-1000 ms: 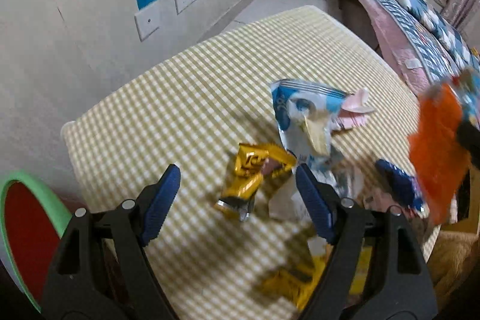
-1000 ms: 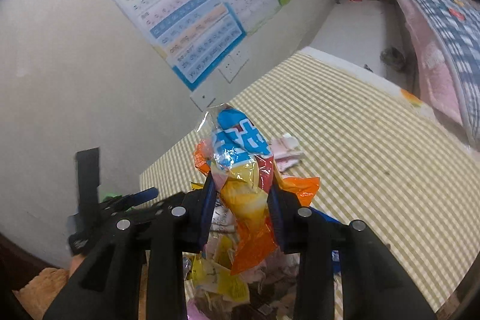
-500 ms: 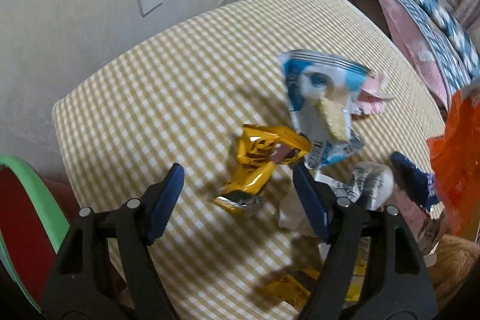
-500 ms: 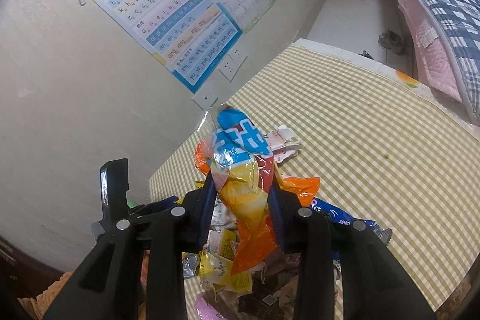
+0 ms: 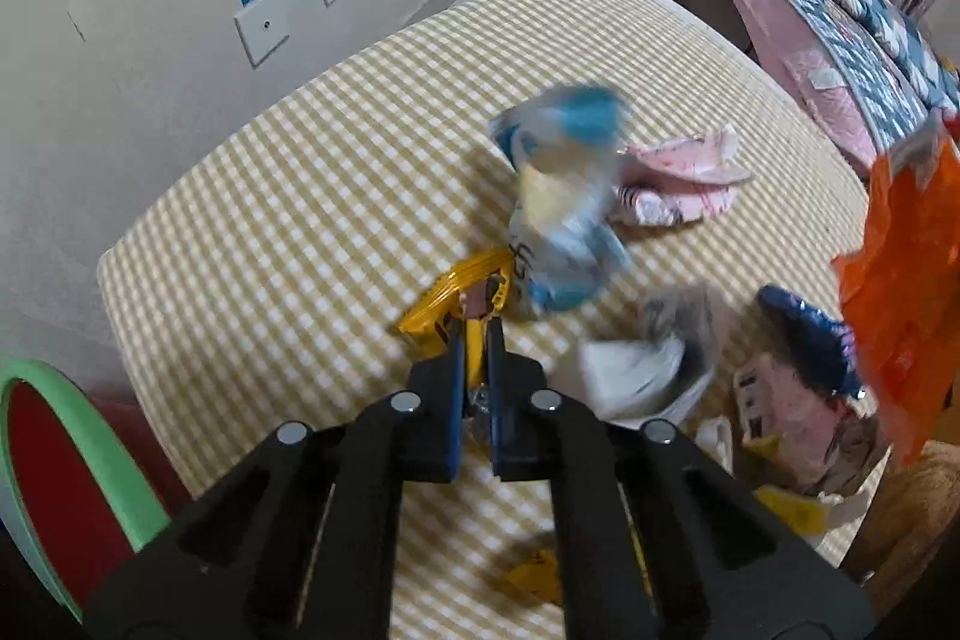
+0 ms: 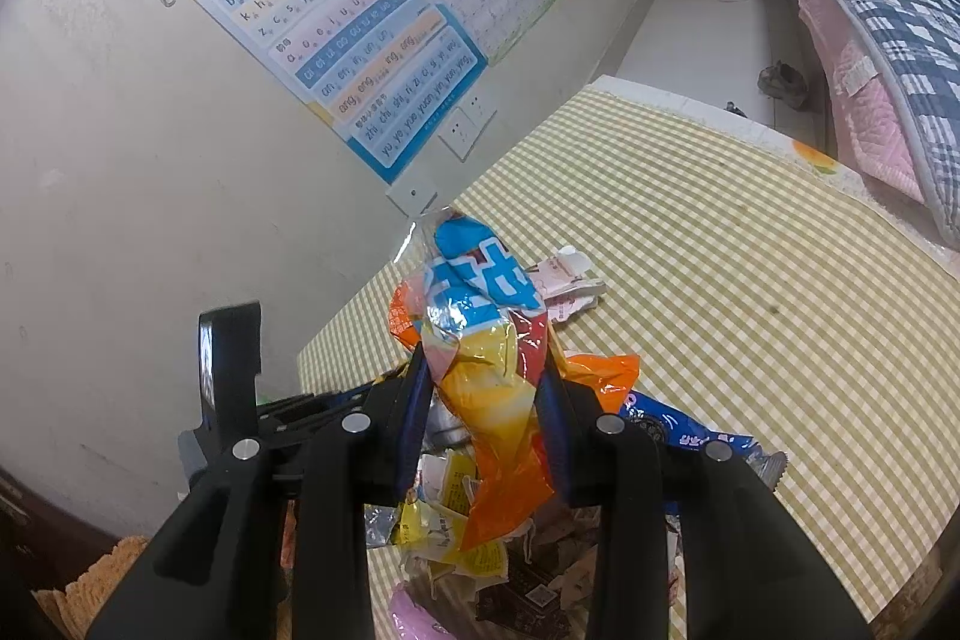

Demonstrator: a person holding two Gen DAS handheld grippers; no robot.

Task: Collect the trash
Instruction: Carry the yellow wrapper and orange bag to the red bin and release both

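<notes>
My left gripper point(image 5: 474, 334) is shut on a yellow wrapper point(image 5: 462, 295) that lies on the checkered table point(image 5: 300, 196). A blue and white bag point(image 5: 564, 196), blurred, sits just beyond it, with a pink wrapper point(image 5: 678, 178) to its right. My right gripper point(image 6: 480, 376) is shut on an orange, yellow and blue snack bag point(image 6: 486, 340) and holds it above the table; that bag shows in the left wrist view point(image 5: 900, 280) at the right edge. The left gripper's body point(image 6: 240, 400) shows at the left of the right wrist view.
A green-rimmed red bin point(image 5: 54, 484) stands left of the table. A dark blue wrapper point(image 5: 804, 334), a white crumpled wrapper point(image 5: 642, 370) and more litter point(image 6: 468, 538) lie near the table's front edge. The wall point(image 5: 120, 39) with posters runs along the left. A bed point(image 5: 840, 9) stands at the right.
My left gripper moved forward and shut on the yellow wrapper; it was open before. The blue and white bag has shifted. My right gripper keeps holding the snack bag.
</notes>
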